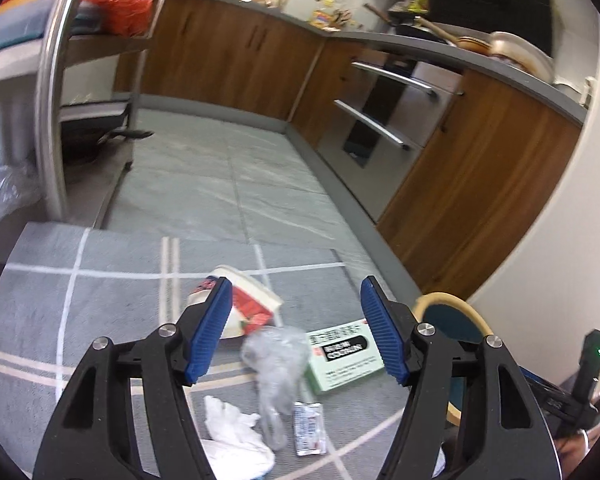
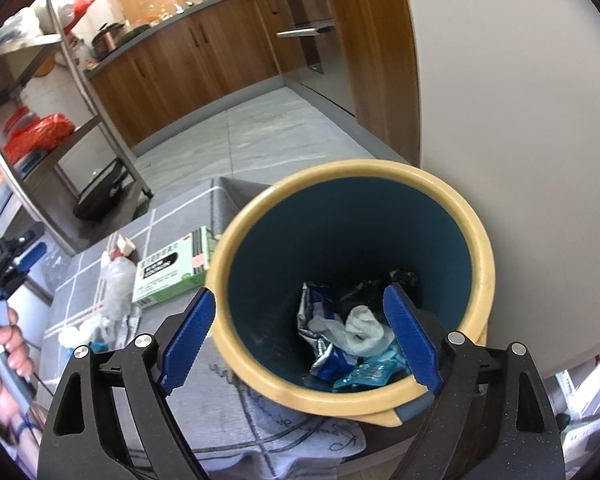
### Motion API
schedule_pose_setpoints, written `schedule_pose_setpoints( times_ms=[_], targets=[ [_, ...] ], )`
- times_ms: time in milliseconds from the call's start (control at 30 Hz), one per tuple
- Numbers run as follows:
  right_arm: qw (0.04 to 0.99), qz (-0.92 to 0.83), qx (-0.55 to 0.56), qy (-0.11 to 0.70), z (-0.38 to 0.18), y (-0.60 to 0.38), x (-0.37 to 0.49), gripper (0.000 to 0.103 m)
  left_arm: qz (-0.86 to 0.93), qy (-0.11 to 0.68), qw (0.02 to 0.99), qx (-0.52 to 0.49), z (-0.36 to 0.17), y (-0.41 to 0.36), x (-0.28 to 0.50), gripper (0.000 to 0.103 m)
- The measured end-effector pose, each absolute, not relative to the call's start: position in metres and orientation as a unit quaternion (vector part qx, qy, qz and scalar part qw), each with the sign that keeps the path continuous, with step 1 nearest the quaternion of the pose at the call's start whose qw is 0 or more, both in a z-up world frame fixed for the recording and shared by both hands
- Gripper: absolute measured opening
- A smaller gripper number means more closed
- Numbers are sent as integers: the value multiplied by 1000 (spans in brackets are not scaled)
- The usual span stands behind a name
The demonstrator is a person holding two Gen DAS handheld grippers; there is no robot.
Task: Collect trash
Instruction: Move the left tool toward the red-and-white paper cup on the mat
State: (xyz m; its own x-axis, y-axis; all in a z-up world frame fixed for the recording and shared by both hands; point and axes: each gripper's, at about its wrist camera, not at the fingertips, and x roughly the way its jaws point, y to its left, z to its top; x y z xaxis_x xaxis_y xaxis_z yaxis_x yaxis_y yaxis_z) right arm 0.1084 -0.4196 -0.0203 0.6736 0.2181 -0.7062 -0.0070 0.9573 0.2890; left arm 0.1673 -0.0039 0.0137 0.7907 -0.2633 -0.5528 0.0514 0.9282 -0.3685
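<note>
Trash lies on a grey checked rug (image 1: pixel 100 280): a red-and-white cup (image 1: pixel 252 308), a crumpled clear plastic bag (image 1: pixel 276 368), a green medicine box (image 1: pixel 344 356), a white tissue (image 1: pixel 236 436) and a small foil sachet (image 1: pixel 309 428). My left gripper (image 1: pixel 296 332) is open and empty above them. My right gripper (image 2: pixel 300 340) is open and empty over the teal bin with a yellow rim (image 2: pixel 476 240), which holds wrappers and a tissue (image 2: pixel 364 328). The box (image 2: pixel 172 272) and bag (image 2: pixel 114 280) also show in the right wrist view, left of the bin.
A steel shelf rack (image 1: pixel 52 92) stands at the left with a red bag (image 1: pixel 116 0). Wooden kitchen cabinets (image 1: pixel 228 52) and an oven (image 1: pixel 384 100) line the far side. A white wall (image 2: pixel 520 100) is right of the bin. The bin's rim (image 1: pixel 448 300) shows right of my left gripper.
</note>
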Motion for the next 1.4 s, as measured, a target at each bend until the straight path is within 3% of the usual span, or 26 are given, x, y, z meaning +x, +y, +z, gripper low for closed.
schedule_pose_setpoints(
  times_ms=[567,667,1100,1167,1300,1400],
  targets=[
    [897,104,109,416,-23,-382,107,89,-18,415,902,-121,-35,-8,231,66],
    [894,107,111,420,-25,-378,108,89,-9,427,899,-97,-40,-11,234,73],
    [891,116,97,429,-31,-363,110,89,25,483,832,-271,-87,40,257,72],
    [890,116,97,429,-31,-363,110,89,25,493,827,-270,-94,37,258,67],
    [890,118,97,429,-31,-363,110,89,25,503,820,-272,-101,38,260,46],
    [890,121,97,429,-32,-360,111,89,21,501,823,-267,-101,36,258,42]
  ],
)
